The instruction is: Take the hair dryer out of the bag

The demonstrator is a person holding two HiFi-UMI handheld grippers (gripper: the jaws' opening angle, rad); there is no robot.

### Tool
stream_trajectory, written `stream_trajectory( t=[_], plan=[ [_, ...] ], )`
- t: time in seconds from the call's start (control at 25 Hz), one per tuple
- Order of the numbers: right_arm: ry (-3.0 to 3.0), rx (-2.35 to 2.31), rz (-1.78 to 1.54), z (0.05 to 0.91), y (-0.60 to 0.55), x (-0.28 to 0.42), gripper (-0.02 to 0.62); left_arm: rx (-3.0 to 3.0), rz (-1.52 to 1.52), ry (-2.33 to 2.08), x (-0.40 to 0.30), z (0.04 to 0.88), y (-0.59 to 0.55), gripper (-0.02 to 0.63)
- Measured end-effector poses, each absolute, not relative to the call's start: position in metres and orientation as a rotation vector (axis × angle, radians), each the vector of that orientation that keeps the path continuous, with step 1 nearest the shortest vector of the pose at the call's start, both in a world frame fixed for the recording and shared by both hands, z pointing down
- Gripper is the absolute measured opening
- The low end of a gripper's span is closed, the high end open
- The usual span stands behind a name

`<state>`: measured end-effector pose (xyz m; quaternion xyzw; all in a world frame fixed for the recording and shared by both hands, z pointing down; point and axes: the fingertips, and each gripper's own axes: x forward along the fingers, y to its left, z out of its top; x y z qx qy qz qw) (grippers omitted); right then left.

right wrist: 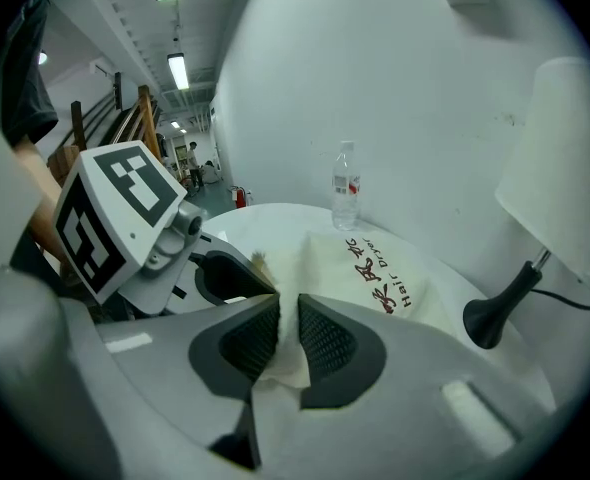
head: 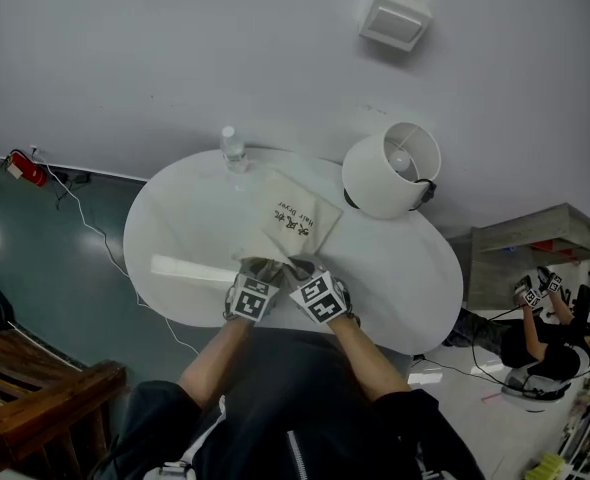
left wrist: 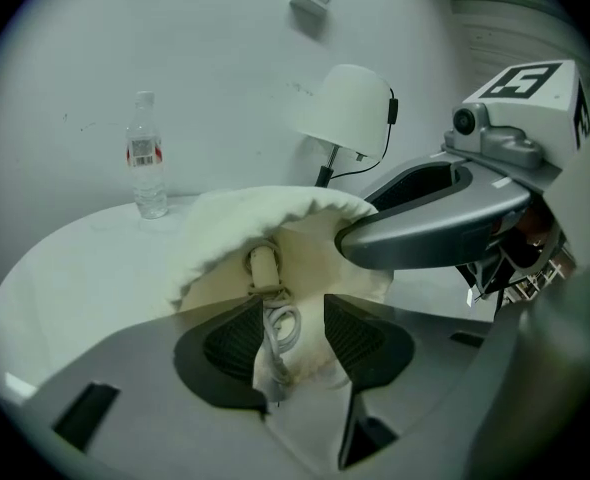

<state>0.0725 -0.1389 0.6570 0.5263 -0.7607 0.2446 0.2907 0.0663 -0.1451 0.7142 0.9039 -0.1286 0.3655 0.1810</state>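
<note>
The bag (head: 293, 220), a cream cloth pouch with dark print on its top face, lies flat near the middle of the white table (head: 175, 218). In the head view its long axis runs from its mouth at 6 o'clock, nearest the person, to its closed end at about 1 o'clock.

The hair dryer (left wrist: 263, 266) is inside the bag. In the left gripper view only a cream rounded stub of it shows through the gaping mouth, pointing out toward 6 o'clock, at the camera. A pale looped cord (left wrist: 280, 326) trails from the stub along the same line. The rest of the body is under the cloth, so its full axis cannot be made out. The swell of the bag behind it runs on toward 12 o'clock.

The left gripper (left wrist: 293, 313) is at the mouth with its jaws standing wide. The cord and the lower lip of the cloth lie between the pads; the cord lies along the left one, and neither is clamped.

The right gripper (right wrist: 283, 330), just beside it at 3 o'clock, has its jaws drawn narrow and pinching a fold of the bag's rim, holding the upper lip up.

A clear water bottle (head: 233, 148) stands upright at the table's 11 o'clock edge. A lamp (head: 390, 168) with a white shade stands at 2 o'clock, apart from the bag.
</note>
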Motion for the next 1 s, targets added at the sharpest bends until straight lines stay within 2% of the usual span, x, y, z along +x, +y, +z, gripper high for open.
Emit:
stream_trajectory(
  t=[1.0],
  plan=[
    [-2.032,1.395,0.677,0.651,-0.133,0.079,0.043,2.466,1.246,-0.329,0.07,0.774,-0.151,0.184]
  ],
)
